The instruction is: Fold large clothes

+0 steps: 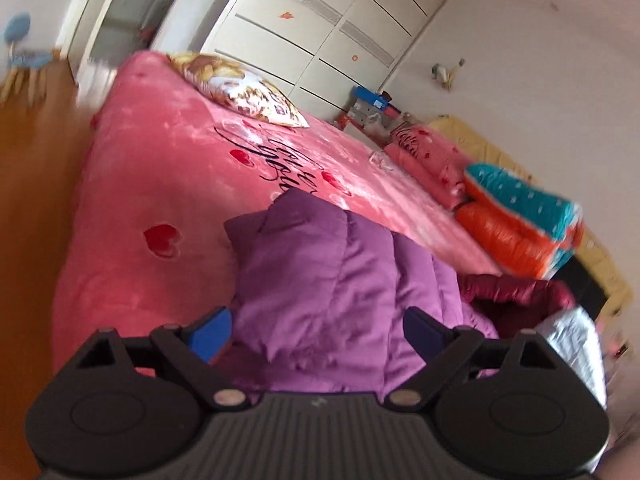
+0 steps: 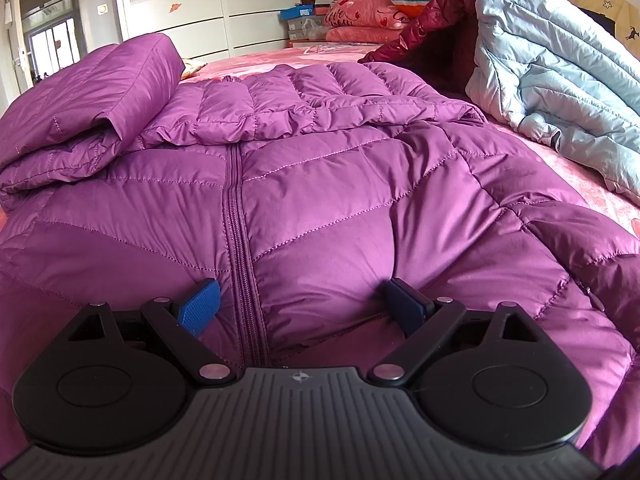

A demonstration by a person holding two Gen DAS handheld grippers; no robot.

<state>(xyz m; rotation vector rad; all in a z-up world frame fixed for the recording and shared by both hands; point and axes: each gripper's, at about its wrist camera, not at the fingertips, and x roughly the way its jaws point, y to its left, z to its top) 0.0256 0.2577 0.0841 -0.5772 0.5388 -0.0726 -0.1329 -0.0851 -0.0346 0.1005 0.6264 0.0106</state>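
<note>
right gripper [image 2: 300, 304] jaws wide, astride hem | purple jacket [image 2: 320, 184] flat on bed [image 2: 568, 168], zipper [image 2: 236, 216] running straight away | left gripper [image 1: 316, 330] also wide, over folded sleeve | right nearer hem

purple quilted jacket [image 2: 320, 184], pink heart-patterned bedspread [image 1: 160, 168], pale blue coat [image 2: 560, 80].

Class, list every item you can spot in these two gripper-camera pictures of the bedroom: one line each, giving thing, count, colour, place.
Puffer jacket: one, purple, front up on bed, zipper closed, one sleeve folded across.
Bedspread: one, pink with red hearts, covers bed.
Second jacket: one, pale blue, heaped right of purple one.
Third jacket: one, dark red, behind pale blue.
Cushion: one, yellow patterned, bed's far end.
Wardrobe: one, white, behind bed.
Left gripper: one, black, blue pads, open.
Right gripper: one, black, blue pads, open.
</note>
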